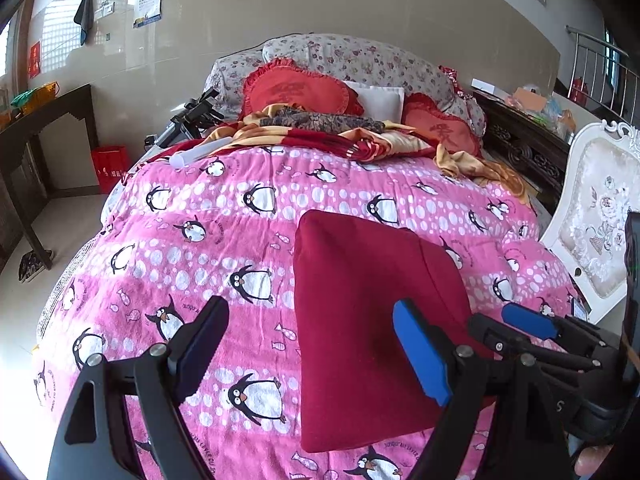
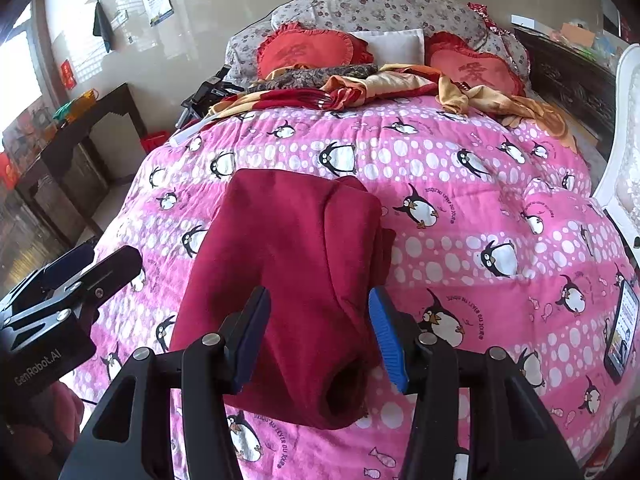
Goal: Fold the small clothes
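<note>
A dark red garment (image 1: 360, 312) lies folded on the pink penguin blanket (image 1: 200, 240); in the right wrist view (image 2: 296, 264) a sleeve opening faces me at its near end. My left gripper (image 1: 312, 344) is open, hovering over the blanket with its right finger above the garment's near part. My right gripper (image 2: 320, 332) is open, its fingers on either side of the garment's near end, not closed on it. The right gripper also shows at the right edge of the left wrist view (image 1: 520, 326), and the left gripper shows at the left of the right wrist view (image 2: 88, 268).
Red heart cushions (image 1: 296, 92) and a crumpled orange-red sheet (image 1: 360, 136) lie at the bed's head. A white chair (image 1: 596, 208) stands right of the bed. A phone (image 2: 622, 328) lies on the blanket's right edge. A dark side table (image 1: 44, 128) stands left.
</note>
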The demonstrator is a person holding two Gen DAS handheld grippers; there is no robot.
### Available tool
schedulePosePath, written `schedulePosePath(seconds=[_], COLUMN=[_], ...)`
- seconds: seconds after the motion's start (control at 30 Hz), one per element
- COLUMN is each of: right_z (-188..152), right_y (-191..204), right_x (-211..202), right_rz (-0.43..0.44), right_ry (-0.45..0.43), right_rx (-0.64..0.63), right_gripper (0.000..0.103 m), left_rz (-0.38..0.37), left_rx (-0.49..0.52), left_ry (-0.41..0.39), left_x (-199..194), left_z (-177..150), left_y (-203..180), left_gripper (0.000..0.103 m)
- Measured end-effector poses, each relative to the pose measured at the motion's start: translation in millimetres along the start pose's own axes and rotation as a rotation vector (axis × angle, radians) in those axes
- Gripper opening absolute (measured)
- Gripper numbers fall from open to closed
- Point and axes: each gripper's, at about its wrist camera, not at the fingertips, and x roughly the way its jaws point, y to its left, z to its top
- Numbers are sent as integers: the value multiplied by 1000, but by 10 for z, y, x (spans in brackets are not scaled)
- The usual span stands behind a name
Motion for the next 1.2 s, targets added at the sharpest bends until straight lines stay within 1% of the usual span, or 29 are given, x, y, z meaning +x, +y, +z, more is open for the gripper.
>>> schedulePosePath(seconds=[0.57,1.0,1.13,1.2], right_z=[3,7,0,-3], right_y=[47,56,60,46], right_x=[114,188,239,254], right_rz=[5,15,20,23], right_ry=[28,43,53,54], right_rx=[6,10,9,11], right_gripper=[28,28,28,28], left_rz=[0,7,-1,7], left_rx=[10,10,-7,-16], left_ry=[27,29,27,33], left_x=[119,182,232,267], left_z=[-29,-27,-36,-37], left_y=[36,65,125,174], left_gripper=[88,88,88,88])
